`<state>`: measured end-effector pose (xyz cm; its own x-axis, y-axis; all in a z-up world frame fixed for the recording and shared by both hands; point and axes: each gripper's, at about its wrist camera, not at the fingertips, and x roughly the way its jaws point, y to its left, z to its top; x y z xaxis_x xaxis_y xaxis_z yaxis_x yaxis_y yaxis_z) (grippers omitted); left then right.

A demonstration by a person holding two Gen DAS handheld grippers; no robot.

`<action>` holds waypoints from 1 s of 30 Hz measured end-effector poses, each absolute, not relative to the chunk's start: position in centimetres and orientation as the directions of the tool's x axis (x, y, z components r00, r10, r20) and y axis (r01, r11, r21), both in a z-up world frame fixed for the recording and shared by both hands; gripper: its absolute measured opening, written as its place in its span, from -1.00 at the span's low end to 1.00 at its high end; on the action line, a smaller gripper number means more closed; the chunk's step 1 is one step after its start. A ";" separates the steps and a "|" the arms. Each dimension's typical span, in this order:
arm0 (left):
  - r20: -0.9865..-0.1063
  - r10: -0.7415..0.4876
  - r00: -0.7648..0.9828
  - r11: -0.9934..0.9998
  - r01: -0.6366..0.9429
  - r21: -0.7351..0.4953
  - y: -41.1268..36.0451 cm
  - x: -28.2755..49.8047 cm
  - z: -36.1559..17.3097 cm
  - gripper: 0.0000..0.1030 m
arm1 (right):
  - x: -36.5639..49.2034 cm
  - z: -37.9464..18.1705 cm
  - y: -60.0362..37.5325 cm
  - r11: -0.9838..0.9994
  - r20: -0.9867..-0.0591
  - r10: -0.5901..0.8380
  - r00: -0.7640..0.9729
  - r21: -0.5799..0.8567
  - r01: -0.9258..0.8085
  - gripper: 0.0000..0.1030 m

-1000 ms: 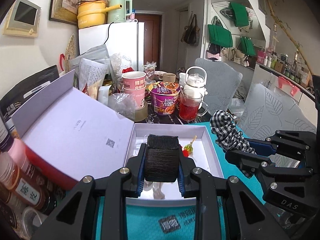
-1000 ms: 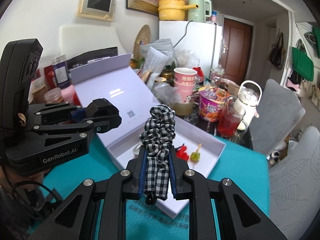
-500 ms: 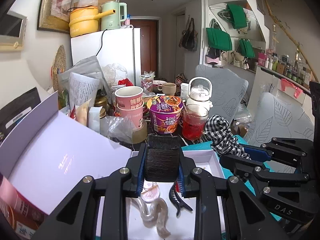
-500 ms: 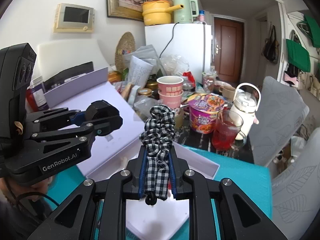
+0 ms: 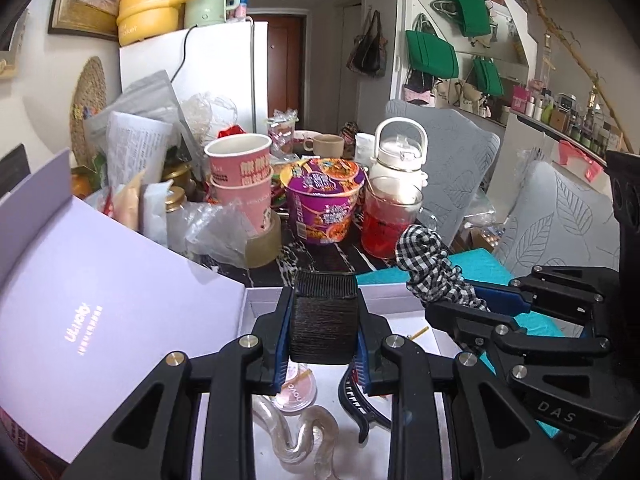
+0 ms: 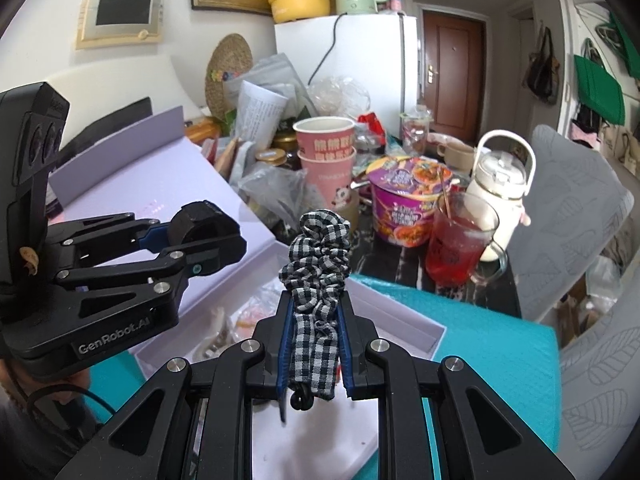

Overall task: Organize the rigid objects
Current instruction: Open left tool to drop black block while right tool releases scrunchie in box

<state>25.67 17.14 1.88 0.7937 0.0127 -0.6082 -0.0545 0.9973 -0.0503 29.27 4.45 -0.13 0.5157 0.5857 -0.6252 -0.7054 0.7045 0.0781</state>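
Note:
My left gripper (image 5: 324, 300) is shut on a black ribbed hair band (image 5: 323, 332) and hangs over the open white box (image 5: 384, 294). Its lilac lid (image 5: 100, 304) leans back at the left. To the right, my right gripper (image 5: 460, 304) is shut on a black-and-white checked scrunchie (image 5: 424, 256), over the box's right edge. In the right wrist view the scrunchie (image 6: 320, 248) stands up between the pads of the right gripper (image 6: 316, 320), with the left gripper (image 6: 208, 232) at the left. In the box lie a clear wavy clip (image 5: 304, 440), a black claw clip (image 5: 356, 404) and a pink round piece (image 5: 298, 390).
Beyond the box stand stacked pink paper cups (image 5: 240, 184), a purple noodle bowl (image 5: 324, 204), a glass mug of red drink (image 5: 388, 220), a white kettle (image 5: 400, 152) and a tape roll (image 5: 264, 244). A teal mat (image 5: 480, 268) lies under the box. Grey chairs stand at the right.
Both grippers have moved forward and slightly down over the box, keeping their hold. The cups and bowl now loom closer, and the clips in the box have come into view.

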 end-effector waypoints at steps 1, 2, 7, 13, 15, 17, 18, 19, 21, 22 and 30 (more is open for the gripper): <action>-0.609 0.016 0.793 0.997 -0.056 -0.047 17.1 25.8 1.7 -0.50 | 29.5 -0.4 4.4 0.706 -0.630 0.583 0.513 0.080 -0.704 -0.62; -0.609 0.020 0.793 0.998 -0.056 -0.040 17.0 25.9 1.5 -0.50 | 29.6 -0.6 4.5 0.705 -0.635 0.582 0.509 0.082 -0.704 -0.62; -0.626 0.026 0.779 0.998 -0.055 -0.027 17.0 27.0 -0.2 -0.50 | 30.3 -1.9 5.0 0.712 -0.667 0.557 0.495 0.077 -0.698 -0.61; -0.674 0.038 0.737 0.997 -0.070 -0.020 17.4 28.3 -2.3 -0.50 | 31.1 -3.9 5.9 0.711 -0.712 0.530 0.461 0.077 -0.699 -0.61; -0.694 0.038 0.719 0.997 -0.074 -0.022 17.5 28.7 -3.0 -0.50 | 31.3 -4.7 6.1 0.712 -0.727 0.520 0.449 0.078 -0.698 -0.61; -0.705 0.035 0.708 0.997 -0.074 -0.024 17.6 28.9 -3.7 -0.50 | 31.6 -5.2 6.2 0.713 -0.738 0.514 0.438 0.083 -0.697 -0.61; -0.712 0.032 0.701 0.997 -0.070 -0.025 17.7 29.0 -3.9 -0.50 | 31.7 -5.5 6.2 0.715 -0.741 0.510 0.436 0.085 -0.694 -0.61; -0.719 0.027 0.695 0.997 -0.067 -0.026 17.6 29.2 -4.2 -0.50 | 31.8 -5.7 6.2 0.716 -0.744 0.510 0.432 0.089 -0.692 -0.61; -0.726 0.028 0.688 0.997 -0.069 -0.026 17.6 29.3 -4.6 -0.50 | 32.1 -6.0 6.1 0.712 -0.748 0.522 0.409 0.118 -0.692 -0.61; -0.729 0.031 0.684 0.997 -0.069 -0.022 17.6 29.4 -4.7 -0.50 | 32.2 -6.1 6.0 0.711 -0.750 0.524 0.404 0.124 -0.692 -0.61; -0.777 0.035 0.629 0.997 -0.073 -0.014 17.1 30.3 -6.6 -0.50 | 32.5 -7.0 6.3 0.707 -0.778 0.503 0.378 0.118 -0.697 -0.60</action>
